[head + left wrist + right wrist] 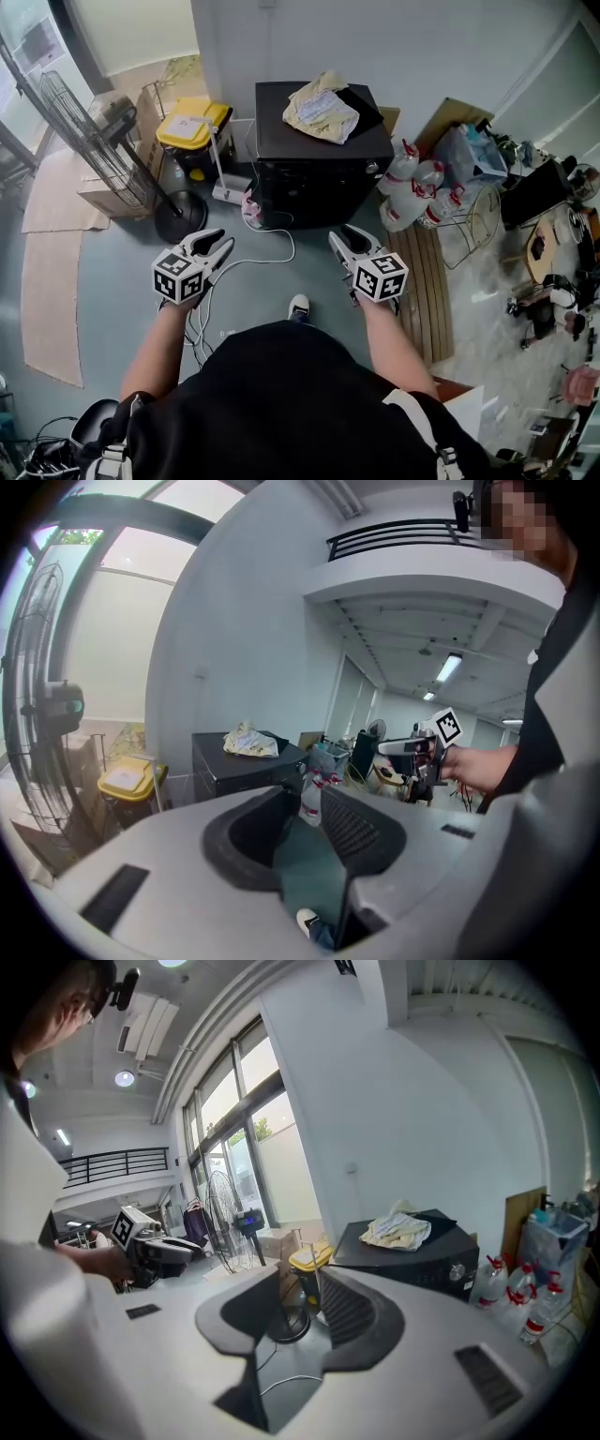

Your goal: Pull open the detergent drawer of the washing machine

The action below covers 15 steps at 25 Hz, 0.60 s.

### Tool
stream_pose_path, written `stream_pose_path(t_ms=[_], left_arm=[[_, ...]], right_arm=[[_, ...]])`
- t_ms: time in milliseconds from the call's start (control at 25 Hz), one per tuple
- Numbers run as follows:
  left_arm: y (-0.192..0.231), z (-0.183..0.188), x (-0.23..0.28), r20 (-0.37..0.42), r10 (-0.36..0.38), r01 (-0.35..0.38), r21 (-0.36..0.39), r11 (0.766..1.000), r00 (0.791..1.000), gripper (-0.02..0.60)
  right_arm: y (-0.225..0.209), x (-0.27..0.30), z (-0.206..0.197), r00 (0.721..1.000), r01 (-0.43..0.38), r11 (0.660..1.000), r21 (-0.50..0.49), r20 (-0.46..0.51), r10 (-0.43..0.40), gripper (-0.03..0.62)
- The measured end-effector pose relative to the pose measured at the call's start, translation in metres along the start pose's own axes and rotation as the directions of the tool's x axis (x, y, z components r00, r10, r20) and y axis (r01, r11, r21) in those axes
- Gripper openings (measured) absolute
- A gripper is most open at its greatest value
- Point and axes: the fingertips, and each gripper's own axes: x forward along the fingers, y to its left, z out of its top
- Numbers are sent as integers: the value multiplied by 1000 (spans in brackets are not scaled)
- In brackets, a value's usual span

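Note:
The black washing machine (319,150) stands on the floor ahead of me, a crumpled pale cloth (322,106) lying on its top. Its front panel carries a round knob (457,1269); I cannot make out the detergent drawer from here. My left gripper (217,239) is held out short of the machine, to its left, jaws open and empty (302,808). My right gripper (347,236) hovers level with it on the right, also open with nothing between its fingers (300,1297). Both are well apart from the machine (239,766).
A yellow-lidded bin (192,127) and a standing fan (103,150) are left of the machine. Water bottles (412,187) and a wooden pallet (422,281) lie to its right. A white cable (272,253) trails across the floor between the grippers.

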Motion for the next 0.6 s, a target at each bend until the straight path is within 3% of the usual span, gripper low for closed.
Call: stream_pose_path(t_ms=[600], left_arm=[[22,15,46,-8,14,-14,-27,1000,1000,133]], right_arm=[[-41,34,17,999,-18,1000,-4,-35,18,140]])
